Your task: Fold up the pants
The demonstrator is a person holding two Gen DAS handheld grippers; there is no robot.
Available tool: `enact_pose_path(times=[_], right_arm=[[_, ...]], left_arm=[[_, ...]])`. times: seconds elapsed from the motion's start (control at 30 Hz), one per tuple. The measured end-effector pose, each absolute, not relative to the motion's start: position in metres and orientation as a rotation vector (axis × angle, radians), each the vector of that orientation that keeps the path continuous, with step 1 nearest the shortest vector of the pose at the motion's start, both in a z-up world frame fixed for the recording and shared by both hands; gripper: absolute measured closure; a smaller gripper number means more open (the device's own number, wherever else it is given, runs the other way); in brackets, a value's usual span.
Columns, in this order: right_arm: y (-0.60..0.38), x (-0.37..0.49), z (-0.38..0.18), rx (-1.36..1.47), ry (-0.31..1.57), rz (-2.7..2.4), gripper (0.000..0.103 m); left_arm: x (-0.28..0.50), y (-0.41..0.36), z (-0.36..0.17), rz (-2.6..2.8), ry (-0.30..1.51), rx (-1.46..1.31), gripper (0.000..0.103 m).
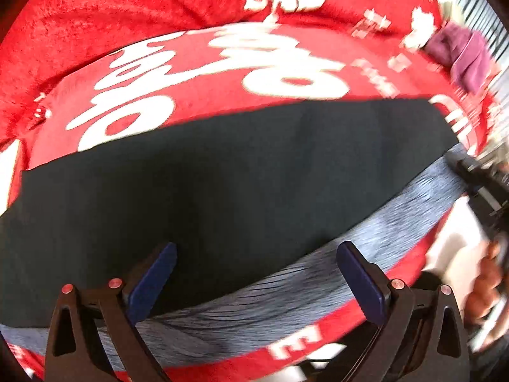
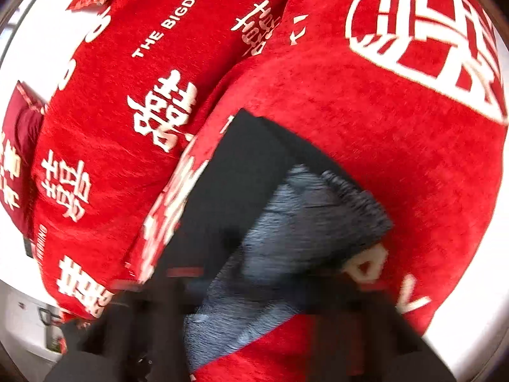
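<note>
The pants [image 1: 222,172], dark with a grey-blue waistband [image 1: 318,273], lie flat on a red sofa seat [image 1: 197,63] printed with big white characters. In the left wrist view they stretch across the seat from its left edge to its right, the waistband along the near edge. The left gripper [image 1: 254,283] hangs over that near edge, its blue-padded fingers [image 1: 152,280] spread wide, nothing between them; whether the tips touch the cloth cannot be told. At the far right of that view the right gripper [image 1: 477,184] meets the right end of the waistband, and a hand [image 1: 486,283] shows just below it, blurred. A purple cloth [image 1: 461,54] lies on the far right of the sofa.

In the right wrist view the picture is smeared. The right gripper's fingers [image 2: 366,324] are dark blurs at the near edge and are closed narrow; the waistband runs up between them, though whether they pinch it cannot be made out. Red backrest cushions [image 2: 121,95] stand at the left.
</note>
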State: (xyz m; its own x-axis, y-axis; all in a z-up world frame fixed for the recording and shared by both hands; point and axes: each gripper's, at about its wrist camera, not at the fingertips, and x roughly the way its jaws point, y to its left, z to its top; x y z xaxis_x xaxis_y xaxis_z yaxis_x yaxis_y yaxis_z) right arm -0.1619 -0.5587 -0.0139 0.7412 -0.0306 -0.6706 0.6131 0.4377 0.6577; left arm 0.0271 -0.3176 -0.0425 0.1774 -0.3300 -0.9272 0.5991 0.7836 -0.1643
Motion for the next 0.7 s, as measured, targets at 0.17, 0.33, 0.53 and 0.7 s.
enact_pose_path(times=[0.17,0.33,0.53,0.7], right_arm=[[-0.545,-0.150,0.032,0.860,0.593,-0.402,0.097],[-0.562,-0.138,-0.018,0.926,0.770,-0.520,0.094],[-0.578,-0.186,-0.015,0.994,0.679,-0.651,0.072],[-0.550,-0.187,0.034,0.796,0.548,-0.631,0.032]], left_arm=[[0.029,-0.346,-0.021,-0.715,1.188,0.231,0.002],[0.034,-0.370,-0.058,-0.658,1.282,0.305,0.002],[0.014,-0.395,-0.037,-0.749,1.225,0.315,0.002],[0.029,-0.422,-0.046,-0.720,1.279,0.279,0.002]])
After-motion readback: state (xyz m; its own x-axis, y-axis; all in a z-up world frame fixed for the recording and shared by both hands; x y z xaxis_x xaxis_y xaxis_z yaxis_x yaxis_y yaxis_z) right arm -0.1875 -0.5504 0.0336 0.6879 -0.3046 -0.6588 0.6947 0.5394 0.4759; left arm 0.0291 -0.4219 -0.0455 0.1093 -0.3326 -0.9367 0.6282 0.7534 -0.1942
